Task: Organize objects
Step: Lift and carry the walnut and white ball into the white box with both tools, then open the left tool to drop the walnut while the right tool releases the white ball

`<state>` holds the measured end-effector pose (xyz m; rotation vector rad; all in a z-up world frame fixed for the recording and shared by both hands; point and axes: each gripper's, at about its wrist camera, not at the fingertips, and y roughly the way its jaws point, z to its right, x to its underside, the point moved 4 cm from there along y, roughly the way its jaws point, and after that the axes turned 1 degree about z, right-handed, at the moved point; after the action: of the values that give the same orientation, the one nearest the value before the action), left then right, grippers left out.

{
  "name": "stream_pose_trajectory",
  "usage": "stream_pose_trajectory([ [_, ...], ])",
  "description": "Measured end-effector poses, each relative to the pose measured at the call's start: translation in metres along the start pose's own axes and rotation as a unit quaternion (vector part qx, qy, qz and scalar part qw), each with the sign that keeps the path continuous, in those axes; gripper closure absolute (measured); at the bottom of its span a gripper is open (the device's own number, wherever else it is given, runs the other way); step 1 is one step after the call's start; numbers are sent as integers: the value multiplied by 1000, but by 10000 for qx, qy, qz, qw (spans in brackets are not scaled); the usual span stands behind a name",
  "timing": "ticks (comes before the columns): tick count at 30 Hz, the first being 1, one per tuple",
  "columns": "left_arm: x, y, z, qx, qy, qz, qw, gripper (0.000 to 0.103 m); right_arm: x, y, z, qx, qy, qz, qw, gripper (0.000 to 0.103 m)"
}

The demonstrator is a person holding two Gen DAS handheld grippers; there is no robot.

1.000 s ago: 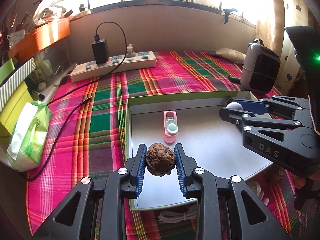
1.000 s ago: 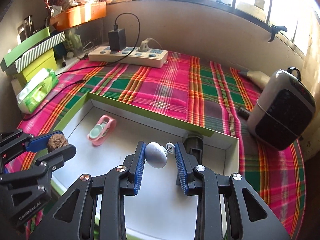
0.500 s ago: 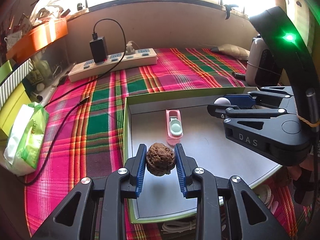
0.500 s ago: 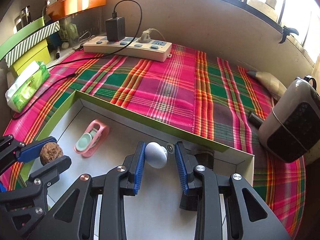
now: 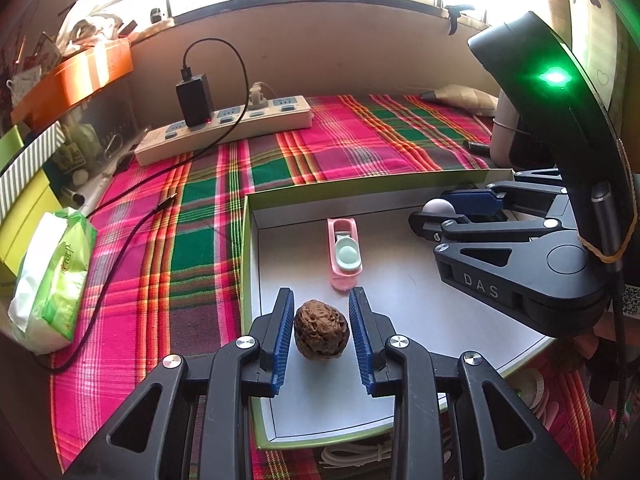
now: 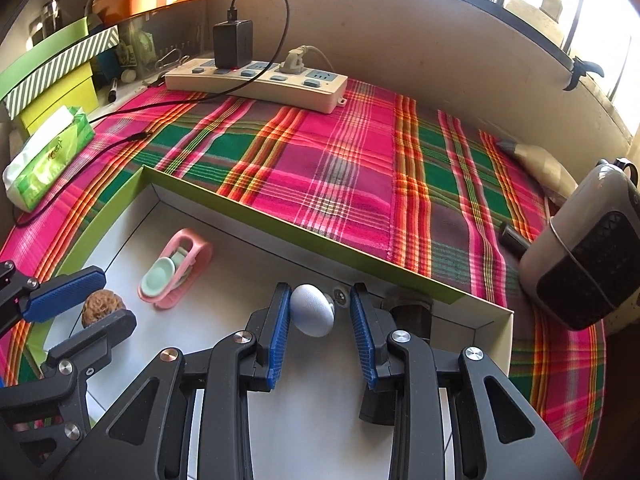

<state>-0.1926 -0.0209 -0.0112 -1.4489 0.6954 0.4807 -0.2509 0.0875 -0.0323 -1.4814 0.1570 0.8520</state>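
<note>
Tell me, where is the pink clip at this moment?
The pink clip lies flat on the floor of the box, toward its back left part. In the left wrist view it sits just beyond the walnut.

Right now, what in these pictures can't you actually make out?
- Black thing in the tray corner: right view, behind the right tool.
- Items beside the tray: left view, cut off by its rim.
- Walnut contact: gaps show beside both pads of the left tool.

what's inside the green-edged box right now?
Inside the box: a pink clip, the walnut between the left gripper pads, and a grey ball in the right gripper. Floor beneath the grippers is hidden.
</note>
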Motion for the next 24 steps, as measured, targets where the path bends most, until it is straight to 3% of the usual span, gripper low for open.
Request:
stream_pose_trajectory([
  [13, 0, 1, 0, 13, -9, -13, 10000, 75, 0, 0, -2, 52, -41, -7, 10000, 71],
  [16, -1, 0, 0, -7, 3, -12, 10000, 72, 0, -1, -2, 29, -32, 7, 10000, 60],
  [24, 1, -6, 2, -70, 18, 52, 10000, 69, 0, -10, -2, 84, 11, 118, 9999, 58],
])
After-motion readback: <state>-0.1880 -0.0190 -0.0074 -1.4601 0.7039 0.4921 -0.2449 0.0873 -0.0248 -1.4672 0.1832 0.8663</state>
